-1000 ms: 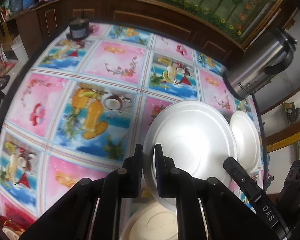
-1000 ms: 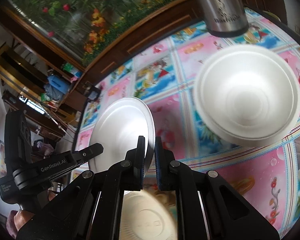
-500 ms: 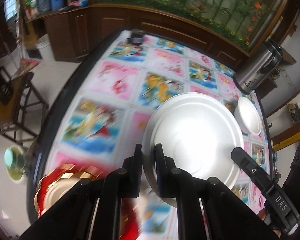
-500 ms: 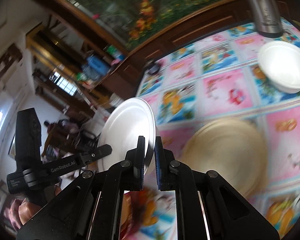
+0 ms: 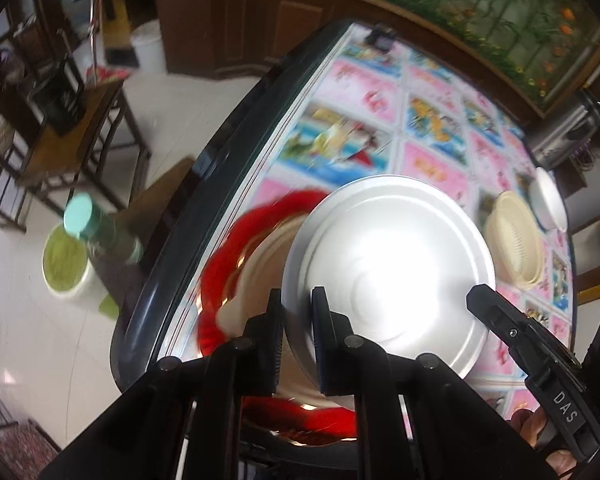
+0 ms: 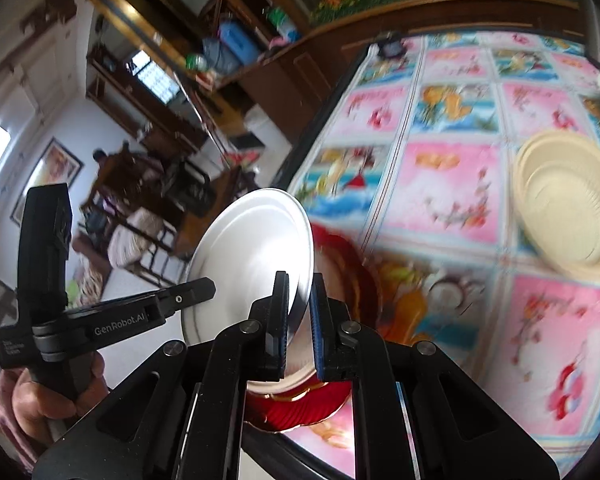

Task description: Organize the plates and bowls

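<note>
A silver metal plate (image 5: 392,272) is held on edge by both grippers. My left gripper (image 5: 298,332) is shut on its near rim. My right gripper (image 6: 299,312) is shut on the opposite rim of the same plate (image 6: 256,264). The plate hangs just above a red plate with a gold rim (image 5: 228,264) near the table's near left edge; that plate also shows in the right wrist view (image 6: 340,260). A cream ribbed bowl (image 5: 514,240) and a white bowl (image 5: 548,200) sit further right on the table.
The table (image 5: 380,96) has a pink and blue picture cloth and a dark rounded edge. A steel kettle (image 5: 568,132) stands at the far right. A small dark jar (image 5: 382,38) sits at the far end. Chairs and a green-lidded bottle (image 5: 100,228) are beyond the left edge.
Both grippers have carried the silver plate leftward across the table, from over the cream bowl to above the red plate at the table's edge. The grip has not changed.
</note>
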`<state>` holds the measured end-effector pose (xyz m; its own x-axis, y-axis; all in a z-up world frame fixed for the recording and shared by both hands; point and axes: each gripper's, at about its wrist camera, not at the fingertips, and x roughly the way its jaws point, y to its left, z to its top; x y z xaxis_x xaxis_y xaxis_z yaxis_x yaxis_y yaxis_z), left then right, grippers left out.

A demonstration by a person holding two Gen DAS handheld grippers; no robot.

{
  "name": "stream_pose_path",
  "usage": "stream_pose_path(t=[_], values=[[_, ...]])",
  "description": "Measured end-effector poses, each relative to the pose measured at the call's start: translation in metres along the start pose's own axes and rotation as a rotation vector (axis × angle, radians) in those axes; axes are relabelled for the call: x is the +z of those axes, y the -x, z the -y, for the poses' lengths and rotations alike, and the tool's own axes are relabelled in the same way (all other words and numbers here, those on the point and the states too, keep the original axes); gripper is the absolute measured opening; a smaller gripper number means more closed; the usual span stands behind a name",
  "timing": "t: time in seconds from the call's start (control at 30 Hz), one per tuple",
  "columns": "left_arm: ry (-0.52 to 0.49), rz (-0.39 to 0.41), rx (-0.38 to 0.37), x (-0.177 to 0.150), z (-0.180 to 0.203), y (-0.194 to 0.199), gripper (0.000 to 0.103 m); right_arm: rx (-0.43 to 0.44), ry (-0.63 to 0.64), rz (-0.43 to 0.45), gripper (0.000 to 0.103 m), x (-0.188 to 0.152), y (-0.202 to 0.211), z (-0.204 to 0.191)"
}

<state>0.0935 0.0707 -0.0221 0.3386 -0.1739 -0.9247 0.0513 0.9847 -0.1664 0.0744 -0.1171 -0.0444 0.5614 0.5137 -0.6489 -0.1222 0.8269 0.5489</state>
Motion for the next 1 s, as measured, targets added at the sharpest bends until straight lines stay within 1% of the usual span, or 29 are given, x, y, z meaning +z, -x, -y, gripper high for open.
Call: stream_pose_path(t=[0.07, 0.17, 0.3, 0.4, 0.43, 0.53, 0.57, 0.63, 0.7, 0.77, 0.8, 0.87, 0.93, 1.0], values=[[0.005, -0.024, 0.009, -0.006, -0.008, -0.012, 0.012, -0.019, 0.007, -0.027, 0.009, -0.009, -0.013, -0.001], [-0.006, -0.041, 0.022, -0.012, -0.011, -0.020, 0.013, -0.046, 0.011, -0.058, 0.009, -0.017, -0.026, -0.001], [-0.056, -0.025, 0.070, -0.013, -0.008, -0.021, 0.015, -0.089, 0.033, -0.073, 0.010, -0.021, -0.035, -0.003], [-0.102, -0.004, 0.109, -0.016, -0.005, -0.015, 0.015, -0.121, 0.070, -0.082, 0.013, -0.022, -0.038, -0.009], [-0.114, 0.004, 0.116, -0.016, -0.004, -0.013, 0.015, -0.141, 0.104, -0.078, 0.013, -0.022, -0.036, -0.013], [-0.177, 0.052, 0.191, -0.018, 0.003, -0.003, 0.017, -0.228, 0.258, -0.047, 0.014, -0.025, -0.031, -0.033], [-0.199, 0.068, 0.218, -0.019, 0.005, 0.000, 0.018, -0.244, 0.291, -0.038, 0.014, -0.024, -0.029, -0.036], [-0.211, 0.080, 0.235, -0.020, 0.005, 0.005, 0.018, -0.262, 0.340, -0.025, 0.014, -0.023, -0.024, -0.041], [-0.193, 0.100, 0.223, -0.021, 0.003, 0.014, 0.018, -0.250, 0.338, -0.009, 0.014, -0.021, -0.016, -0.037], [-0.183, 0.132, 0.205, -0.025, 0.006, 0.024, 0.018, -0.209, 0.295, 0.034, 0.014, -0.014, 0.000, -0.024], [-0.188, 0.150, 0.187, -0.028, 0.011, 0.030, 0.018, -0.200, 0.272, 0.058, 0.014, -0.011, 0.008, -0.015], [-0.204, 0.187, 0.150, -0.033, 0.025, 0.039, 0.023, -0.210, 0.220, 0.130, 0.014, -0.004, 0.026, 0.008], [-0.236, 0.216, 0.103, -0.041, 0.046, 0.042, 0.042, -0.232, 0.163, 0.185, 0.014, 0.000, 0.043, 0.035], [-0.275, 0.225, 0.054, -0.049, 0.071, 0.040, 0.051, -0.242, 0.112, 0.196, 0.016, 0.002, 0.054, 0.055]])
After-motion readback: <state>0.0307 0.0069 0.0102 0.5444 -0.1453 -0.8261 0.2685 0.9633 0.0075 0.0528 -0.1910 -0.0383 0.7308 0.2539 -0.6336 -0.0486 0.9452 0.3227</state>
